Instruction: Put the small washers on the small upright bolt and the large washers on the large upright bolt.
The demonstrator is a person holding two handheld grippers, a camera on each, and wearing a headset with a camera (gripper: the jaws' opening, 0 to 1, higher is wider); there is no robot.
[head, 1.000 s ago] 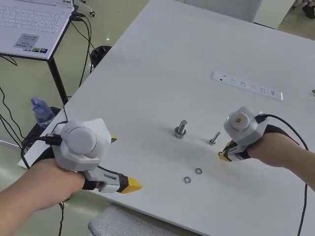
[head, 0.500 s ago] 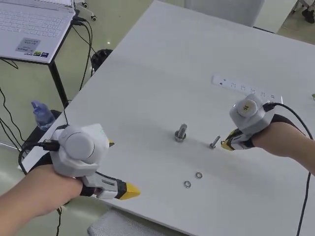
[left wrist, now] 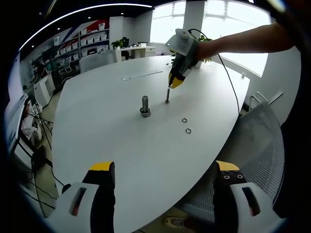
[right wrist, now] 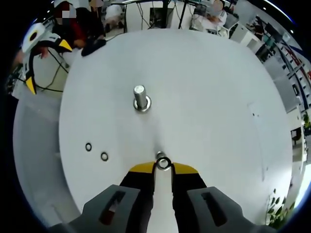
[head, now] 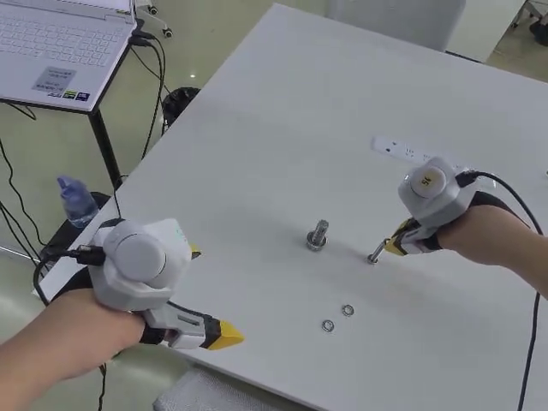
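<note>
A large upright bolt (head: 318, 235) (left wrist: 145, 106) (right wrist: 141, 97) stands mid-table. To its right is the small upright bolt (head: 375, 253) (left wrist: 167, 95). My right gripper (head: 392, 249) (right wrist: 163, 167) (left wrist: 176, 81) holds its yellow tips at the small bolt's top, shut on what looks like a small washer (right wrist: 163, 163). Two loose washers (head: 328, 325) (head: 348, 310) (left wrist: 184, 120) (right wrist: 88, 146) lie flat nearer the front edge. At the table's near-left edge my left gripper (head: 210, 294) (left wrist: 163, 167) hangs open, with nothing between its jaws.
A white power strip (head: 419, 154) (left wrist: 141, 75) lies beyond the bolts. Off the table's left side stand a laptop (head: 60, 43) on a stand and a water bottle (head: 75, 199). A mesh chair (left wrist: 262, 141) sits at the front edge.
My right gripper has lifted from the table surface near the small bolt and brought its tips up to the bolt's top. The left gripper has hardly moved.
</note>
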